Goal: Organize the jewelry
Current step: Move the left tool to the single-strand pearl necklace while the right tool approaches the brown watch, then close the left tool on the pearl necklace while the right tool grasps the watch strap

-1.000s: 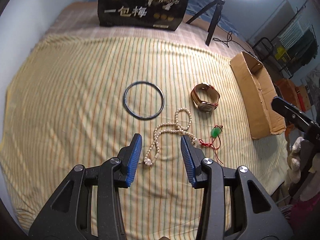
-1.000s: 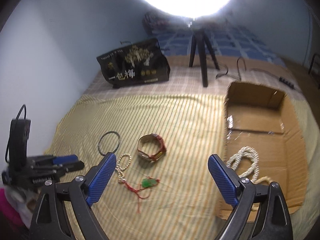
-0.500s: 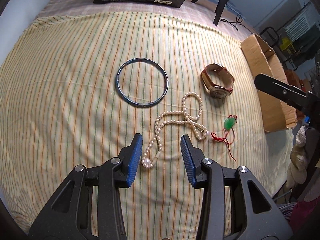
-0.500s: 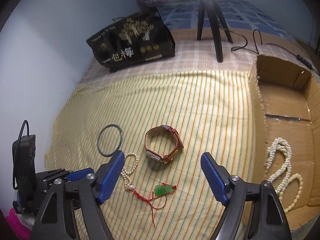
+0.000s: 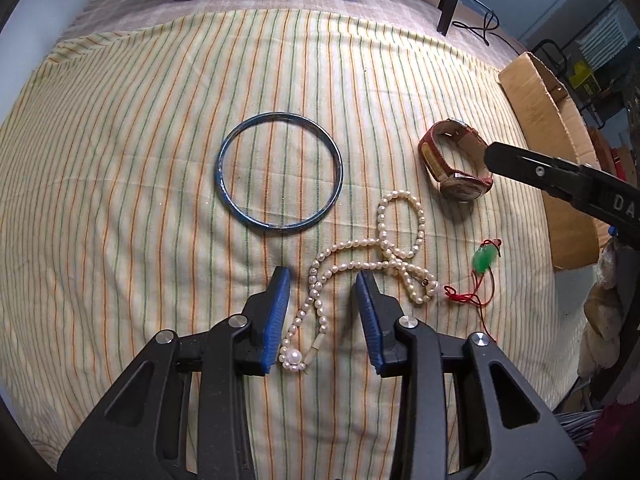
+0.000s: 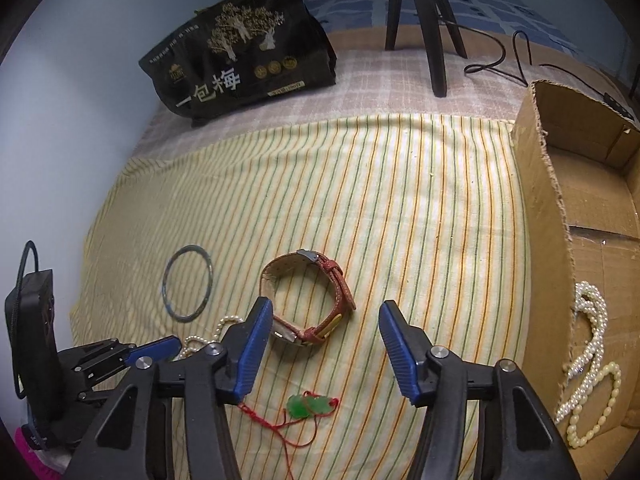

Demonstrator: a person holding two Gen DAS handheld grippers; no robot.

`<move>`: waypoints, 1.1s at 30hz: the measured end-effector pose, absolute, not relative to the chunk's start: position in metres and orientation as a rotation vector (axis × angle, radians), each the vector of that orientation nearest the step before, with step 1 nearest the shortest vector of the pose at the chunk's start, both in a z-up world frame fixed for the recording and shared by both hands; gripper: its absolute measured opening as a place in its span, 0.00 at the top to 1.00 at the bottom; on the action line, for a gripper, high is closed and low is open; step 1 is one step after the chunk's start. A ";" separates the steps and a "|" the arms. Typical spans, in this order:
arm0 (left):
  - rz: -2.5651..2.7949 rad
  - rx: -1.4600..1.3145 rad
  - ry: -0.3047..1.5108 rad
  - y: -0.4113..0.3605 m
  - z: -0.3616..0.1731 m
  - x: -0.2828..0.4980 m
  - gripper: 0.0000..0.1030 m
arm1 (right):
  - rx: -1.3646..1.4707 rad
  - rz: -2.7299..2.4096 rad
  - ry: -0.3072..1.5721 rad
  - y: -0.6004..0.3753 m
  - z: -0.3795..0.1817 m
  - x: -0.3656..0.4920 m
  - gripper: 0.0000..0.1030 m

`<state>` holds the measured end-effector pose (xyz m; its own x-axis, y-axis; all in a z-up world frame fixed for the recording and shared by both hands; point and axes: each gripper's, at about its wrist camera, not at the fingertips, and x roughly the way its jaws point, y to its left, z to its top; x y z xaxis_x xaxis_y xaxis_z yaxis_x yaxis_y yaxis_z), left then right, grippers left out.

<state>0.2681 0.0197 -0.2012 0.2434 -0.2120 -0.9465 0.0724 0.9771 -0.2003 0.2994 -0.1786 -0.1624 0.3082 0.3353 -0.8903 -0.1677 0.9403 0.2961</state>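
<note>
On the striped cloth [image 5: 120, 160] lie a blue bangle [image 5: 279, 171], a white pearl necklace [image 5: 372, 258], a red-strapped watch [image 5: 454, 164] and a green pendant on red cord [image 5: 482, 261]. My left gripper [image 5: 322, 284] is open, its jaws on either side of the necklace's lower strands, low over the cloth. My right gripper [image 6: 326, 316] is open, low over the cloth, with the watch [image 6: 308, 300] between its jaws near the left one; the pendant [image 6: 310, 405] lies under it. Pearl strands [image 6: 588, 364] lie in the cardboard box [image 6: 552, 208].
A black printed bag [image 6: 240, 52] stands at the far edge of the bed. A black tripod [image 6: 424, 20] and cables stand behind the cloth. The open cardboard box [image 5: 548, 152] sits at the cloth's right edge. The wall is at the left.
Both grippers have moved forward and down. The left now straddles the pearl necklace; the right now has the watch between its jaws.
</note>
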 end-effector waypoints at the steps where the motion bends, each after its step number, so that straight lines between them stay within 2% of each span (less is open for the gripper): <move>1: -0.189 -0.117 1.311 0.019 -0.202 0.269 0.71 | 0.159 0.333 1.216 -0.178 -0.164 0.300 0.45; 6: -0.169 -0.109 1.310 0.022 -0.202 0.267 0.84 | 0.159 0.333 1.227 -0.172 -0.170 0.303 0.48; 12: -0.157 -0.099 1.301 0.023 -0.203 0.266 0.93 | 0.133 0.329 1.240 -0.161 -0.175 0.306 0.51; 18: -0.152 -0.133 1.303 0.027 -0.200 0.264 0.98 | 0.128 0.303 1.242 -0.160 -0.176 0.311 0.59; 24: -0.186 -0.188 1.297 0.028 -0.191 0.261 0.99 | 0.092 0.299 1.245 -0.161 -0.179 0.312 0.68; 26: -0.198 -0.200 1.280 0.026 -0.182 0.259 0.99 | 0.062 0.292 1.238 -0.159 -0.179 0.312 0.78; 29: -0.216 -0.222 1.252 0.024 -0.170 0.257 0.99 | 0.031 0.286 1.220 -0.161 -0.178 0.309 0.86; 33: -0.240 -0.251 1.199 0.025 -0.147 0.252 0.99 | 0.049 0.289 1.205 -0.167 -0.175 0.306 0.91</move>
<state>0.2520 0.0253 -0.1467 0.3450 -0.3145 -0.8844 0.0505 0.9471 -0.3171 0.3060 -0.1666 -0.1754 0.3257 0.2462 -0.9129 -0.1947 0.9623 0.1900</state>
